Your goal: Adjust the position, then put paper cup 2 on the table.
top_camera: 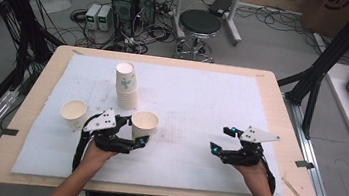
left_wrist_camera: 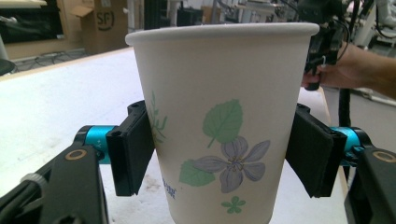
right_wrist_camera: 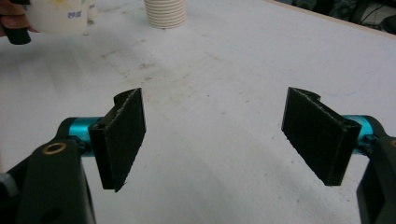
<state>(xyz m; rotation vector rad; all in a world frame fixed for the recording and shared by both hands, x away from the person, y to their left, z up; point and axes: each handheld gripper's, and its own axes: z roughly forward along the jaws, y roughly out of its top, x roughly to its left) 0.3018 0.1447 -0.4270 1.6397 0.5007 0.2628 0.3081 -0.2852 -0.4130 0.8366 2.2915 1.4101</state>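
- Paper cup with a flower print is standing upright on the white foam mat, between the two pads of the left gripper; in the left gripper view the left pad is lying against the cup's wall, while the right pad is sitting just beside the wall with a sliver of gap, so the claw is reading as released around the cup rather than clenched on it
- In the high view that same cup is sitting left of the table's middle, just in front of a stack of cups and to the right of another single cup; the three are standing near one another but apart
- Person's left hand is coming in from the bottom edge, carrying the left gripper with its grey plate on top
- Right gripper is hovering low over bare mat on the right side of the table, well apart from all the cups; its jaws are standing wide and released, with nothing between them, as the right gripper view is showing plainly
- Right hand is gripping that tool from behind
- Mat is looking scuffed and lightly stained near the middle; it is covering most of the wooden table
- Far off, in the right gripper view, the stack of cups is standing at the top edge
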